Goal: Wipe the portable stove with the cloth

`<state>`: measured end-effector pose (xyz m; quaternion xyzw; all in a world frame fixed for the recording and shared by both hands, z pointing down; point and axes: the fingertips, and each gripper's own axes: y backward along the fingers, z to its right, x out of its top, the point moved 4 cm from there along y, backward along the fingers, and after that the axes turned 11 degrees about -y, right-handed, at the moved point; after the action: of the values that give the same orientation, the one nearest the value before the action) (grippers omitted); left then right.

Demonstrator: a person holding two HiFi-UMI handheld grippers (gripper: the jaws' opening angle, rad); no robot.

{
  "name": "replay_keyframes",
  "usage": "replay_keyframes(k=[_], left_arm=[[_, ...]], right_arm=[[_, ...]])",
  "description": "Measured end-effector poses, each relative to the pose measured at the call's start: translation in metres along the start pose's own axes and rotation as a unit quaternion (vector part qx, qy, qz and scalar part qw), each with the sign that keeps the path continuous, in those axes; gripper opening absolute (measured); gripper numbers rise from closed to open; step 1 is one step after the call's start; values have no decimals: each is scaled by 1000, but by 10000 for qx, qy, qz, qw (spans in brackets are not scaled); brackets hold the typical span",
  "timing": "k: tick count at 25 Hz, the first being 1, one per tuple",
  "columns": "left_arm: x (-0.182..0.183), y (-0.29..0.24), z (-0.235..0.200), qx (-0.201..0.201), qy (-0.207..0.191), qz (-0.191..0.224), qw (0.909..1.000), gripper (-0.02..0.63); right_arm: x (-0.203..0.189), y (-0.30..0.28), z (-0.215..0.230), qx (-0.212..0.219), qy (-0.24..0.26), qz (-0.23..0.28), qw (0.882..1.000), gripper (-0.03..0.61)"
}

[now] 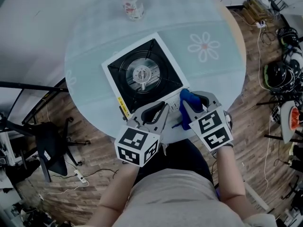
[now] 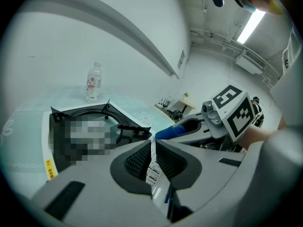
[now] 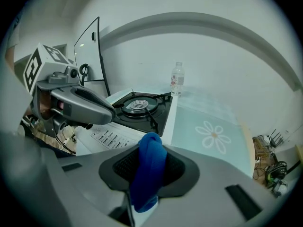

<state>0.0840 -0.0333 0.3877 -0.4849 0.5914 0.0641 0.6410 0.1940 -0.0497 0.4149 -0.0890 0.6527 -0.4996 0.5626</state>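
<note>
Two tools are held side by side at the near edge of the portable stove (image 1: 142, 72), which sits on the round counter (image 1: 208, 74). The right hand-held gripper (image 1: 191, 103) has its jaws clamped on a blue cloth (image 3: 149, 174). The bunched fabric sticks out past the tips at the stove's near right corner, beside the white control strip (image 3: 109, 137); whether it touches the stove I cannot tell. The left hand-held gripper (image 2: 152, 143) is just beside it over the stove's front edge, jaws drawn almost together with only a slit between and nothing in them. A water bottle (image 1: 133, 4) stands at the counter's far side, well apart from the stove.
</note>
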Motion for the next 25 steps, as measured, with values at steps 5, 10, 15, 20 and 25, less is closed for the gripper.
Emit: replay_keyframes(k=[5,10,15,20,25], left_arm=[[4,-3,0,65,-25,28,10000,46],[7,-3,-1,97,-32,43,9999,46],[8,-5,4,81,-124,13,9999,46],[8,-5,8,42,-109,20,9999,46],[7,-2,8,-13,-125,-22,9999,46]], right_arm=[[1,0,4,-57,43,63,10000,106],[4,-3,4,-95,99,91,9999,106],[2,-2,8,-121,-34,148,9998,106],[3,-3,10,-110,-103,178,9997,106],[4,-3,8,-157,-190,189,9995,106]])
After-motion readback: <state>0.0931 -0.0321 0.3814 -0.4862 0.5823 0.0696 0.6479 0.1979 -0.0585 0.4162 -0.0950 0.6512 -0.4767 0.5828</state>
